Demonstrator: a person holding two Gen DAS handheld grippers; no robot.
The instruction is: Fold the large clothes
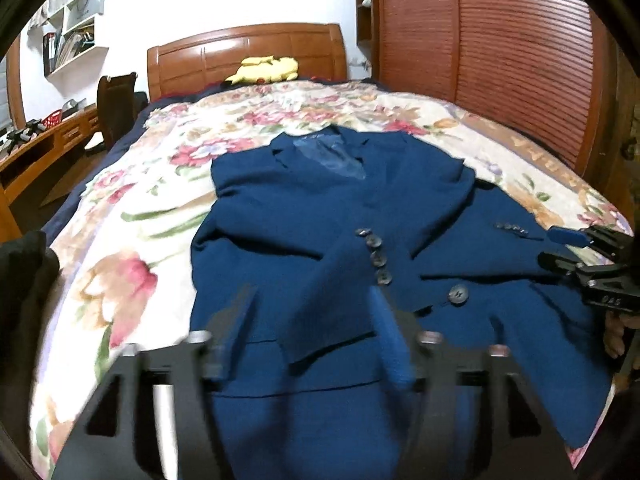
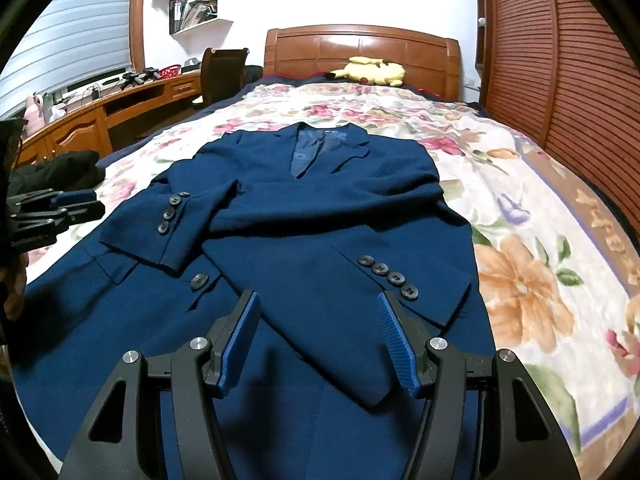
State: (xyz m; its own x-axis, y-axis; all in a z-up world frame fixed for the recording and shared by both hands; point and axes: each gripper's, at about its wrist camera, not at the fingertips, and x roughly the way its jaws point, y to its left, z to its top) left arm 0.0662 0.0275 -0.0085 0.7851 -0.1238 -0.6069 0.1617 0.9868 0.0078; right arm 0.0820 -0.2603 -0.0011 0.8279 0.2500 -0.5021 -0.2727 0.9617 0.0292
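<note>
A navy blue suit jacket [image 1: 320,208] [image 2: 320,208] lies face up on the floral bedspread [image 2: 520,208], collar toward the headboard. Both sleeves are folded across its front, their cuff buttons [image 2: 388,274] showing. My left gripper [image 1: 312,304] is blurred and hovers open over the lower front of the jacket, just past the left sleeve's cuff, with nothing pinched between its pads. It also shows at the left edge of the right wrist view, the left gripper [image 2: 86,206] beside the jacket's side. My right gripper [image 2: 316,300] stands open above the right sleeve's cuff, holding nothing.
A yellow plush toy [image 2: 370,70] lies by the wooden headboard [image 2: 360,46]. A slatted wardrobe door [image 2: 560,60] runs along the bed's right side. To the left are a wooden desk [image 2: 100,116], a chair [image 2: 222,68] and dark clothing [image 2: 68,168] on the bed's edge.
</note>
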